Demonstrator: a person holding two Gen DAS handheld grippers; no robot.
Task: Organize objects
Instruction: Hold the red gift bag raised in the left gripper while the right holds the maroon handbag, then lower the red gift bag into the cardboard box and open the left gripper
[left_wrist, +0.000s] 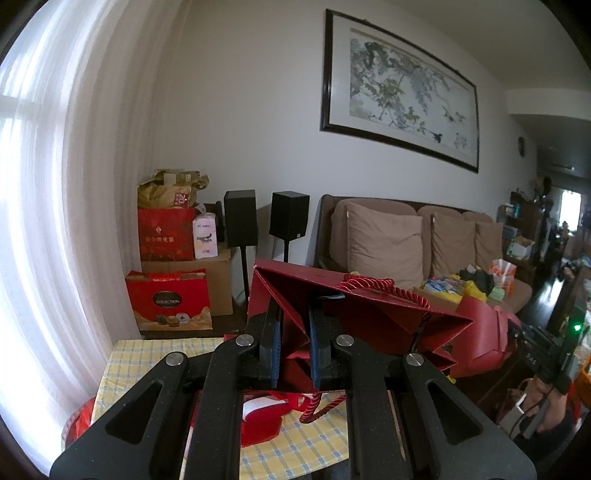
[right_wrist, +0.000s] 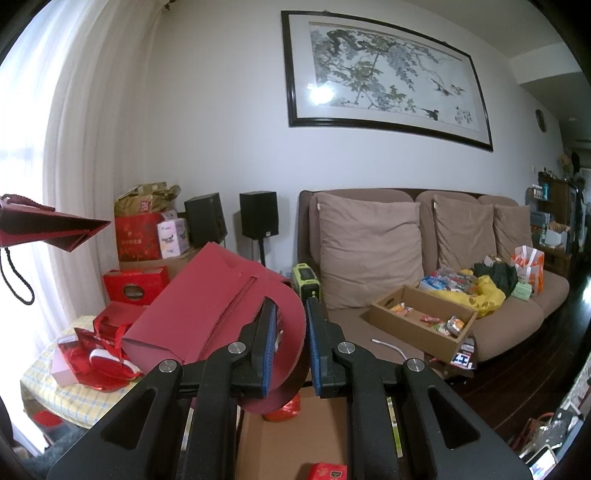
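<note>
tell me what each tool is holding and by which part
Left tool: dark red gift bag, pinched at a side fold. Right tool: a second red paper bag, clamped on its curled edge.

The right hand-held gripper (right_wrist: 291, 341) pinches the curved edge of a red paper bag (right_wrist: 207, 306) between its blue pads. Far left, another red bag (right_wrist: 55, 229) hangs in the air. Beyond, a brown sofa (right_wrist: 369, 236) carries a cardboard tray (right_wrist: 417, 325) of snacks.

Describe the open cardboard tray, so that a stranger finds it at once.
Look at the brown sofa under the framed painting. On its seat lies the cardboard tray, shallow and open, with wrapped snacks inside. The bags further right on the seat stand upright.
</note>
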